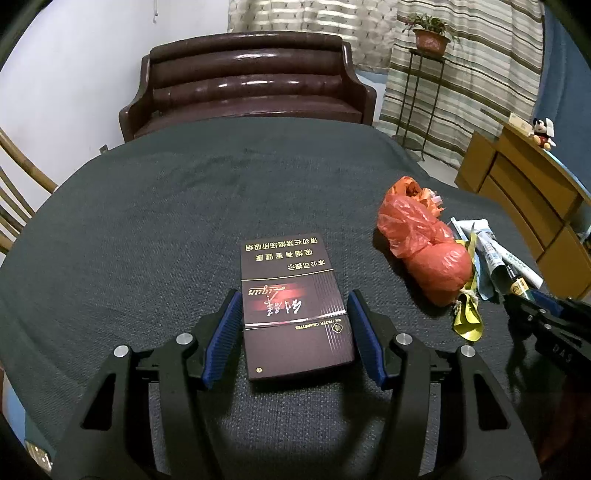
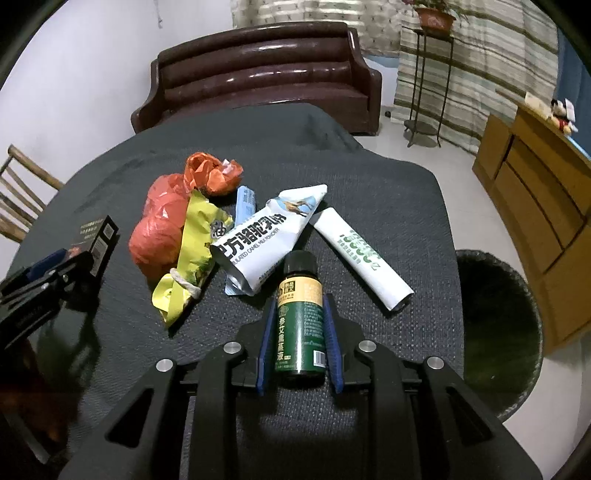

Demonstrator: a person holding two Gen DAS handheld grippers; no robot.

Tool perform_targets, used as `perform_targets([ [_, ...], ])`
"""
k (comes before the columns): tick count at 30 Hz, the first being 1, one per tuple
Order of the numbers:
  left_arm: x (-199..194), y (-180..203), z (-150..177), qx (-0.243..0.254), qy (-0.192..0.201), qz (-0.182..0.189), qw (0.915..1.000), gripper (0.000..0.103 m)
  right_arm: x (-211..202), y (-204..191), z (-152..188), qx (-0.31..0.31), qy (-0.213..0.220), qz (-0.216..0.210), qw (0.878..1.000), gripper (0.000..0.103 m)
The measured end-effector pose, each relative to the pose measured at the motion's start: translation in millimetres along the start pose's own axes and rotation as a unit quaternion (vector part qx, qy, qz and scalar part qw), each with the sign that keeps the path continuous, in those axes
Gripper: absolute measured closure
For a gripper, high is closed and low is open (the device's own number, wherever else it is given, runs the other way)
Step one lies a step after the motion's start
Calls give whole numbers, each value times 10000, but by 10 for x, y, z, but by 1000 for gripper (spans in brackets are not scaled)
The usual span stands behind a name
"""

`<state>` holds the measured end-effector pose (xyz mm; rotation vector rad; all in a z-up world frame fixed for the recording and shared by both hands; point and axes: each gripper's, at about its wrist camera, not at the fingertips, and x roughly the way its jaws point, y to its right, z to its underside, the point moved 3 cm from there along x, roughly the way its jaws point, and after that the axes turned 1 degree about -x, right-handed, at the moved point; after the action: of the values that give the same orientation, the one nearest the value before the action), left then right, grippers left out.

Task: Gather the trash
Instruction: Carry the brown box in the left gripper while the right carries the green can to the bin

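Gripping a small green bottle point(image 2: 301, 325) with a black cap, the right gripper point(image 2: 298, 306) has its blue pads pressed against both sides of the bottle's body, the fingers set narrow around it, above the dark grey tablecloth point(image 2: 388, 206). Just beyond the bottle lies a scatter of trash: a white camel milk powder sachet point(image 2: 266, 236), a white tube-shaped packet point(image 2: 364, 254) with green print to its right, a crumpled yellow wrapper point(image 2: 188, 254) to its left, and a knotted orange plastic bag point(image 2: 162, 229) touching the wrapper. A small blue packet point(image 2: 245, 201) peeks out behind the sachet. Off the table's right edge, on the floor, stands a round bin lined with a dark bag point(image 2: 495, 332). The left gripper point(image 1: 293, 301) has its fingers about half spread, one blue pad on each side of a dark maroon cigarette box point(image 1: 291, 306); in the left wrist view the pads look close against the box's long edges, and in the right wrist view the box stands tilted up between them, so it appears held, though contact on the right pad is hard to confirm. Behind the table sits a brown leather armchair point(image 1: 251, 81), with striped curtains point(image 1: 461, 85) and a potted plant point(image 1: 430, 35) on a stand beyond.
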<state>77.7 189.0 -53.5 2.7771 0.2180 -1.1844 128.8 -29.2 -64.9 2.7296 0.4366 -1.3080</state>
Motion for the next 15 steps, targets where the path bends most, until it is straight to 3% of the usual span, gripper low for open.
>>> perform_targets([
  [15,-166,242,11,173,169,284,9993,46,-324,173,98,114,437,94,9989,78],
])
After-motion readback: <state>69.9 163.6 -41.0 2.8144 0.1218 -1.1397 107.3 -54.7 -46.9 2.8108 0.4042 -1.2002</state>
